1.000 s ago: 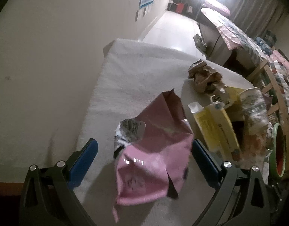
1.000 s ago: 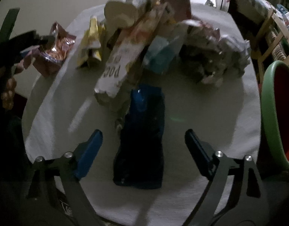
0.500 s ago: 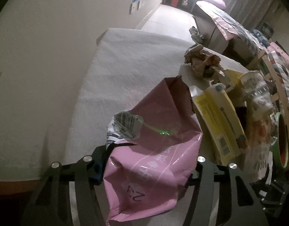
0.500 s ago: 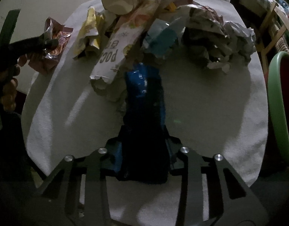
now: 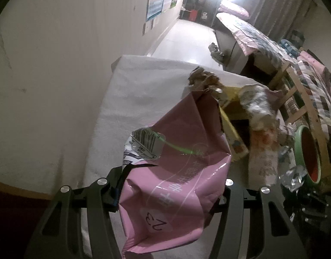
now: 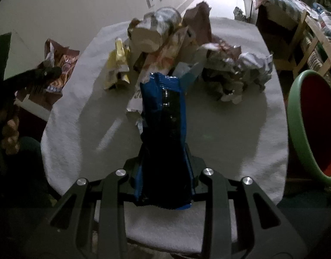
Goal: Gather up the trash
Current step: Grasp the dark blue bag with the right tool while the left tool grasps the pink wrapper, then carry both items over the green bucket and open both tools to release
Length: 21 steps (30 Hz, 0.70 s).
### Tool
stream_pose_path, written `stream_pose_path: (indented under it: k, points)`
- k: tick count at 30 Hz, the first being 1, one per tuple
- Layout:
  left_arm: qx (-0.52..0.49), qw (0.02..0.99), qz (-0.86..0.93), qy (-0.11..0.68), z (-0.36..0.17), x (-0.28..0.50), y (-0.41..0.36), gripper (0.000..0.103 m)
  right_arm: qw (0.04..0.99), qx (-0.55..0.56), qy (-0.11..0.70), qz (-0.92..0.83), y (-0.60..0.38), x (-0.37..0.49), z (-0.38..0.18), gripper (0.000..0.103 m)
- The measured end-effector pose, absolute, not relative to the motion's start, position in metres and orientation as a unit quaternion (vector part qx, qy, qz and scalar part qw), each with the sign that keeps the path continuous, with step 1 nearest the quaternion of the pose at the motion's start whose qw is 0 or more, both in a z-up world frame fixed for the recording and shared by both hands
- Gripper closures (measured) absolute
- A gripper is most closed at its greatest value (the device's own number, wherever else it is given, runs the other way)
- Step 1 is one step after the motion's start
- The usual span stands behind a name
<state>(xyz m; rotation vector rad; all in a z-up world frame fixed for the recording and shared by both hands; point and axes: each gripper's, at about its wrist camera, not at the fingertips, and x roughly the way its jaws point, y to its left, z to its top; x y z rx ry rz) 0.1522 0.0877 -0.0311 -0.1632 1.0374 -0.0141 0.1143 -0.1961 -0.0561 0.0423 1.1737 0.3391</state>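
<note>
At the table's near edge, right wrist view: right gripper (image 6: 165, 185) closed tight on a dark blue wrapper (image 6: 164, 142), jaws pinching its lower end; wrapper sticks up and fwd, top end torn, reaching toward the trash pile in the table's middle. Pile has a crushed paper cup (image 6: 147, 37), a yellow wrapper (image 6: 118, 67) on its left side, a long orange/white snack pack (image 6: 165, 56) leaning thru the centre, a brown bag (image 6: 199, 21) at the far side and crumpled silver foil (image 6: 236, 71) on its right side. White towel-like cloth (image 6: 230, 133) covers the table. Green basin w/ red inside (image 6: 312, 125) sits just off the table's right edge.

Left wrist view: left gripper (image 5: 168, 191) clamped on a pink plastic mailer bag (image 5: 176, 164), jaws pressing both sides; bag carries a torn barcode label (image 5: 144, 145) at its upper left and "23" written near its bottom. Bag looks raised off the cloth (image 5: 139, 95) near the table's left edge, by the wall (image 5: 57, 64). In the right view the same gripper appears at the table's left edge w/ a brown snack packet (image 6: 61, 67) showing behind it
</note>
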Motion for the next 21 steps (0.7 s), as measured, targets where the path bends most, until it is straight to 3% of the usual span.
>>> stream_pose_path:
  k: [21]
  points:
    - [-0.040,0.874,-0.072,0.480,0.006,0.100,0.005,0.049,0.862,0.040,0.488,0.131,-0.246,0.096,0.001,0.072]
